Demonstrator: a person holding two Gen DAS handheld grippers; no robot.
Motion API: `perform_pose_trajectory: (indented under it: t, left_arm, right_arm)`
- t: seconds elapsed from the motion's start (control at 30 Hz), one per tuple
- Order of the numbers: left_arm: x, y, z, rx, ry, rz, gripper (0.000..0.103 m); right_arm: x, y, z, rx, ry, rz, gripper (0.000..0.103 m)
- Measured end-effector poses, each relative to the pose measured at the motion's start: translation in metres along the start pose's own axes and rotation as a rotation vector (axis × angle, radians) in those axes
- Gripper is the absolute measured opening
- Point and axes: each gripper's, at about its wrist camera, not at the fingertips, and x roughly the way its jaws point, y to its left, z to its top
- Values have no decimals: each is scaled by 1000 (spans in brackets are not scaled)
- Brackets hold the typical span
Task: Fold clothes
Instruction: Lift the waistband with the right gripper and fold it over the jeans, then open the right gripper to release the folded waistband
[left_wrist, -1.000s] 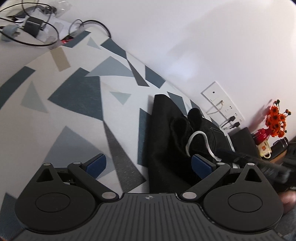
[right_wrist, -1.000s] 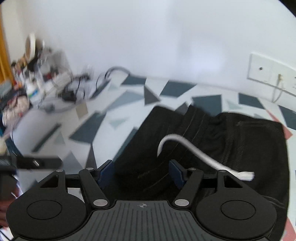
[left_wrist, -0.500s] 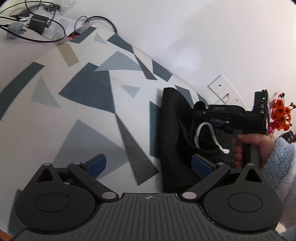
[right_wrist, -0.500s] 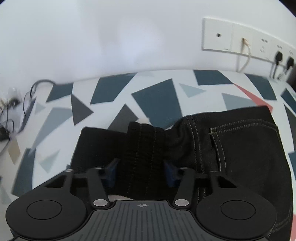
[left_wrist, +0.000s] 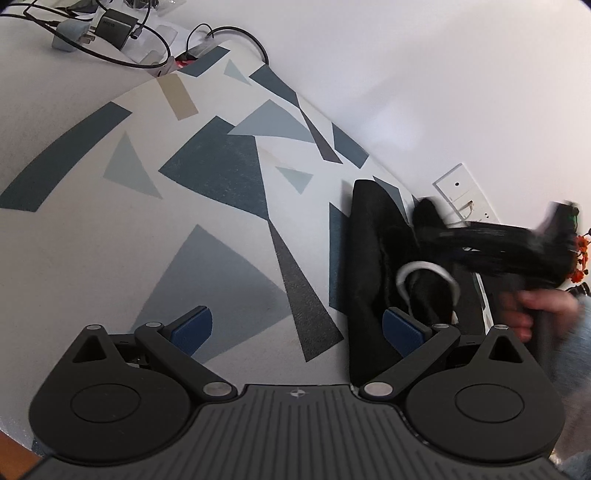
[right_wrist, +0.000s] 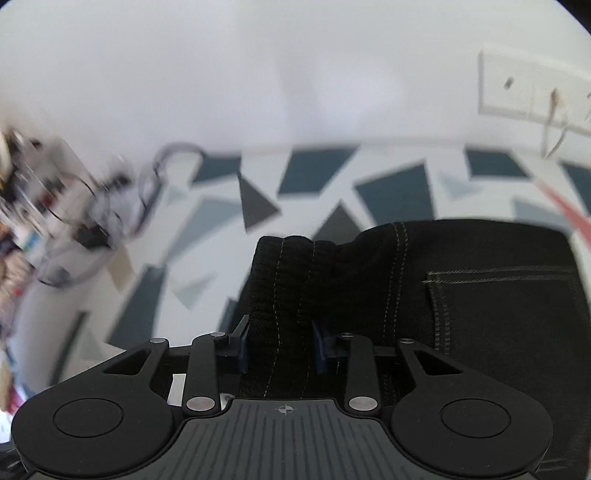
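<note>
Since half a second ago the right gripper (right_wrist: 280, 345) has narrowed its blue pads onto the ribbed elastic waistband (right_wrist: 284, 280) of the black stitched denim trousers (right_wrist: 480, 295), which earlier only lay between wider-set fingers; its camera view is now smeared, so it is swinging with the cloth. Seen from the left wrist, that same right gripper (left_wrist: 491, 243) is a dark blur just ahead and to the right, with the person's hand (left_wrist: 532, 314) on its handle.

The left gripper (left_wrist: 295, 328) hangs wide open and holds nothing. Its left pad is over the bare geometric-patterned blue and grey tablecloth (left_wrist: 207, 173), its right pad at the edge of the trousers (left_wrist: 369, 277), beside the white drawstring loop (left_wrist: 428, 273).

The main risk, as I judge it, is a one-point pull: with only the bunched waistband pinched, the rest of the garment may drag, twist or slide on the cloth instead of folding flat. The thick gathered band could also slip from the pads under a quick swing. The loose drawstring may snag the left gripper's right finger.
</note>
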Motion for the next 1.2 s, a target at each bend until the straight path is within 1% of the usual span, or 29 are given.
perform_pose_trajectory:
  t: [0.03, 0.07, 0.13, 0.17, 0.2, 0.23, 0.27, 0.33, 0.43, 0.5, 0.57, 0.6, 0.7, 0.73, 0.83, 0.87, 0.9, 0.93, 0.97, 1.03, 1.07, 1.1, 1.17, 1.2]
  left_arm:
    - [-1, -1, 0, 4, 0, 0, 101]
    - [-2, -2, 0, 7, 1, 0, 101]
    - [-2, -4, 1, 11, 5, -3, 101]
    - [-2, -6, 2, 10, 9, -10, 101]
    - [0, -8, 4, 8, 14, -20, 101]
    - [1, -11, 6, 10, 22, -34, 101]
    - [4, -16, 9, 19, 35, -59, 101]
    - [9, -27, 13, 40, 61, -110, 101]
    - [19, -53, 17, 100, 88, -185, 101]
    - [29, -74, 17, 164, 110, -227, 101]
    - [41, -97, 14, 244, 131, -260, 100]
    - [47, -107, 12, 282, 141, -268, 98]
    - [70, -132, 5, 373, 173, -249, 92]
    - [78, -139, 4, 391, 188, -242, 90]
    - [105, -143, 4, 327, 263, -232, 82]
    - [112, -142, 4, 303, 282, -222, 66]
    - [117, -141, 4, 289, 290, -198, 42]
    - [119, -141, 4, 287, 286, -154, 31]
    - [121, -141, 3, 280, 285, -124, 29]
    - [118, -142, 4, 266, 278, -121, 27]
    - [116, -144, 4, 265, 272, -121, 25]
    - [113, -147, 5, 272, 263, -123, 21]
    - [105, -159, 9, 316, 229, -138, 17]
    - [100, -165, 12, 335, 209, -150, 16]
  right_arm:
    - [13, 5, -1, -19, 9, -13, 32]
    - [19, 12, -2, -49, 4, -28, 35]
    - [22, 26, -3, -101, 2, -53, 45]
    - [21, 30, -3, -115, 10, -47, 59]
    - [19, 33, -3, -130, 14, -29, 76]
    - [13, 32, -3, -123, 11, -16, 83]
    - [5, 27, -3, -99, 3, -10, 85]
    - [-11, 18, -2, -51, -14, 1, 84]
    - [-49, -13, -8, 50, -75, 16, 86]
    - [-77, -39, -20, 105, -118, -16, 86]
    - [-105, -68, -40, 160, -157, -56, 86]
    - [-116, -81, -51, 183, -169, -80, 86]
    - [-140, -112, -87, 231, -169, -156, 85]
    - [-145, -119, -100, 249, -164, -169, 85]
    - [-153, -130, -134, 279, -143, -182, 83]
    - [-154, -130, -143, 274, -137, -188, 83]
    - [-153, -127, -150, 261, -134, -198, 84]
    - [-152, -124, -156, 251, -131, -202, 84]
    - [-149, -121, -162, 245, -128, -201, 84]
    - [-145, -119, -171, 255, -123, -203, 80]
    - [-144, -118, -174, 266, -127, -209, 77]
    - [-144, -118, -175, 277, -133, -208, 74]
    - [-145, -121, -175, 309, -144, -190, 72]
    - [-146, -123, -175, 329, -148, -176, 72]
